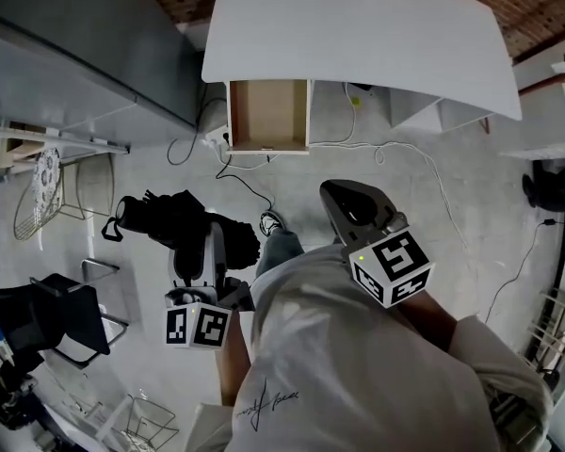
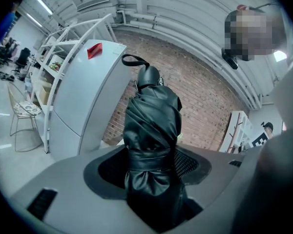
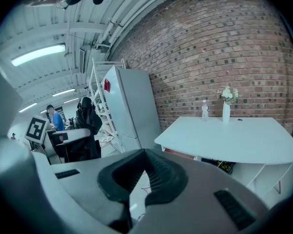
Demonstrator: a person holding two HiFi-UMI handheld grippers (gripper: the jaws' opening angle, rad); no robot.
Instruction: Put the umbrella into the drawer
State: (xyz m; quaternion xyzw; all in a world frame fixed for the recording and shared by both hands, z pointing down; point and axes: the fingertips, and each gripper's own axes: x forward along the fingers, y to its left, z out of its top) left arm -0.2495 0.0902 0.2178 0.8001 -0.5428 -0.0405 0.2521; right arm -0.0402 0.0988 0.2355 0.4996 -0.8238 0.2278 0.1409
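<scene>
here left tongs (image 2: pixel 150 167) clench the umbrella (image 2: pixel 152 113), right tongs (image 3: pixel 145 155) closed empty, well short of the open drawer (image 1: pixel 268 144).

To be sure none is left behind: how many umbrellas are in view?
1. The folded black umbrella is clamped between the jaws of the left gripper, well away from the open drawer. Others may be hidden outside these views.

Folded black fabric umbrella (image 1: pixel 169 219), strapped shut, clamped in the left tongs (image 1: pixel 200 252), near left; brown wooden drawer (image 1: pixel 269 114) pulled open, far centre.
</scene>
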